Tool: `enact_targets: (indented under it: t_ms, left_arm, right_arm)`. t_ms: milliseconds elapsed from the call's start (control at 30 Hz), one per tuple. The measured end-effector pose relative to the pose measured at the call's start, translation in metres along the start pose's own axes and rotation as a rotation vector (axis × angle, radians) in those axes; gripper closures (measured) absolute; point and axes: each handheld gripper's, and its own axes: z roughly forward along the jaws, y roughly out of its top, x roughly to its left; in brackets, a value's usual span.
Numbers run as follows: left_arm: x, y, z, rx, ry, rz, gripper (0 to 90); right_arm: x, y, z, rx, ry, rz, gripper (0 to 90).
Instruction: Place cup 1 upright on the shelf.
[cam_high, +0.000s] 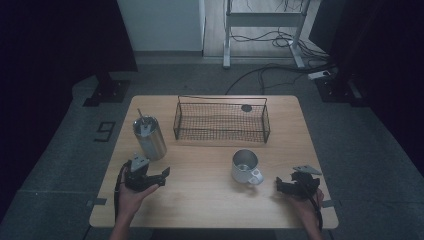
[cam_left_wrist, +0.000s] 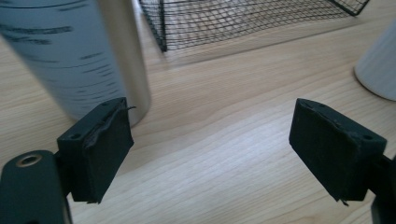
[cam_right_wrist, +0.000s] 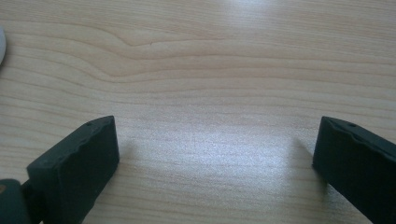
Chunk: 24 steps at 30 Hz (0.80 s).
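Observation:
A steel tumbler (cam_high: 149, 137) with a spoon-like handle sticking out stands upright at the table's left. A white mug (cam_high: 245, 167) sits right of centre, handle toward the front right. My left gripper (cam_high: 159, 178) rests just in front of the tumbler, jaws wide apart and empty; in the left gripper view the tumbler (cam_left_wrist: 79, 51) stands close behind the left jaw and the mug (cam_left_wrist: 380, 65) is at the right edge. My right gripper (cam_high: 281, 186) lies to the right of the mug, open over bare wood (cam_right_wrist: 210, 93).
A black wire basket (cam_high: 221, 121) stands at the back middle of the wooden table (cam_high: 210, 200), with a small dark round thing (cam_high: 246, 108) at its far right. The basket (cam_left_wrist: 243, 18) lies beyond the left jaws. Cables and a metal frame lie on the floor behind.

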Motion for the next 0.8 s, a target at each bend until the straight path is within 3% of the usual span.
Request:
enact_targets:
  t_ms: [333,800]
  left_arm:
    - [0.017,0.004,-0.006,-0.016,0.026,-0.026,12.0]
    - [0.034,0.012,0.006,-0.023,0.047,-0.074,10.5]
  right_arm:
    - [0.000,0.000,0.000,0.000,0.000,0.000,0.1]
    - [0.000,0.000,0.000,-0.001,0.001,0.000,0.3]
